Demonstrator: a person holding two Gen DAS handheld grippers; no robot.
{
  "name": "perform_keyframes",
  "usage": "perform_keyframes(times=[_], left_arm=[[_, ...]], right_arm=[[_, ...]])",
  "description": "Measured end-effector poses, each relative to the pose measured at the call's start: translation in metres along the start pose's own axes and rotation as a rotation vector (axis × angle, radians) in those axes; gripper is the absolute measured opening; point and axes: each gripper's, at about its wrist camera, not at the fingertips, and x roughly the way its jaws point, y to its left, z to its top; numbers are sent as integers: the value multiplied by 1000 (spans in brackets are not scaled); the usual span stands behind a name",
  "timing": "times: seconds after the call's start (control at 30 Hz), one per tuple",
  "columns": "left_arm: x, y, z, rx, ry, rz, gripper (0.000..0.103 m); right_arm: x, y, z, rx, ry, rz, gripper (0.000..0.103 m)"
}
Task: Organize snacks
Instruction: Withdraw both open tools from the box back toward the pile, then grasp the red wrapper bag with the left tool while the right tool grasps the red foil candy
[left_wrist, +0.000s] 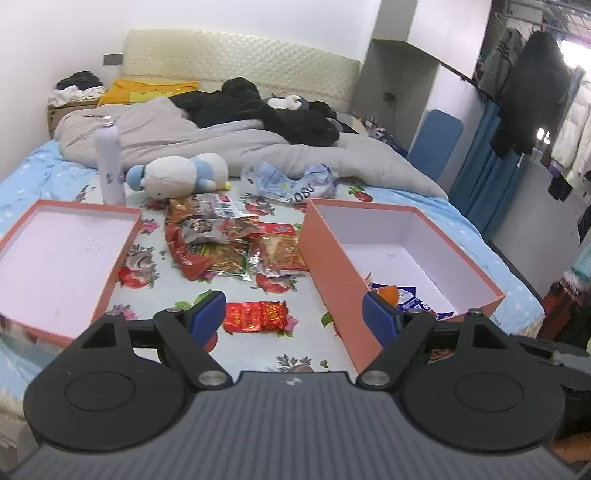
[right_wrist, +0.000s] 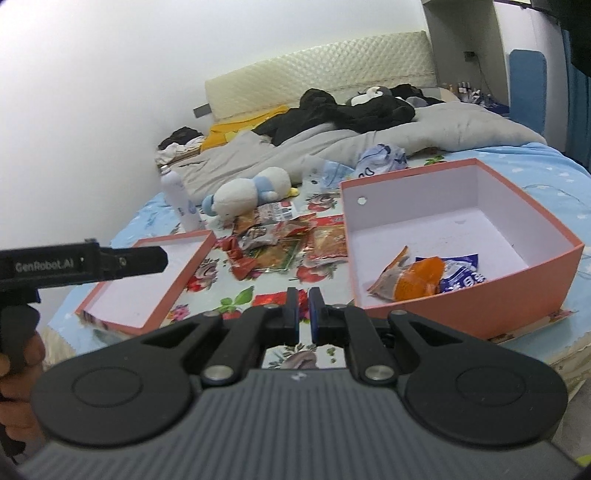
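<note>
- Orange-walled box (left_wrist: 402, 254) with a white inside sits on the bed at about 3 o'clock in the left wrist view; its shallow lid (left_wrist: 62, 254) lies open side up at 9 o'clock.
- Between box and lid, at 12 o'clock from the left gripper (left_wrist: 293, 314), lies a loose pile (left_wrist: 236, 240) of red, orange and green snack packs on the floral sheet (left_wrist: 155, 280).
- One red pack (left_wrist: 256, 316) lies apart from the pile, just ahead of the left gripper and between its blue pads (left_wrist: 208, 317).
- Left jaws are spread wide and hold nothing; the right-hand pad overlaps the near corner of the box in this view.
- Right gripper (right_wrist: 303, 314) has its jaws nearly pressed together, a thin slit between them, with nothing seen pinched.
- Inside the box, near its front wall, lie an orange pack (right_wrist: 417, 277) and a blue pack (right_wrist: 460, 275), touching each other, at about 2 o'clock from the right gripper.
- Beyond the pile, at 12 o'clock, lies a white-and-blue plush (left_wrist: 181, 175); a white spray can (left_wrist: 109, 166) stands upright at 11 o'clock, and a crumpled plastic bag (left_wrist: 295, 181) lies at 1 o'clock.
- A grey duvet (left_wrist: 192, 138) is bunched across the far half of the bed.
</note>
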Motion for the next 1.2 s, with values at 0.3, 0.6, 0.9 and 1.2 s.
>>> perform_keyframes(times=[0.3,0.6,0.9,1.2], left_arm=[[-14,29,-22,-45,4,53,86],[4,50,-40,-100,58,65,86],[79,84,-33,-101,122,72,87],[188,137,4,-161,247,106,87]], right_arm=[[4,15,-21,-45,16,-22,95],[18,24,-32,-52,49,13,95],[76,41,-23,-136,95,45,95],[191,41,6,-178,238,61,94]])
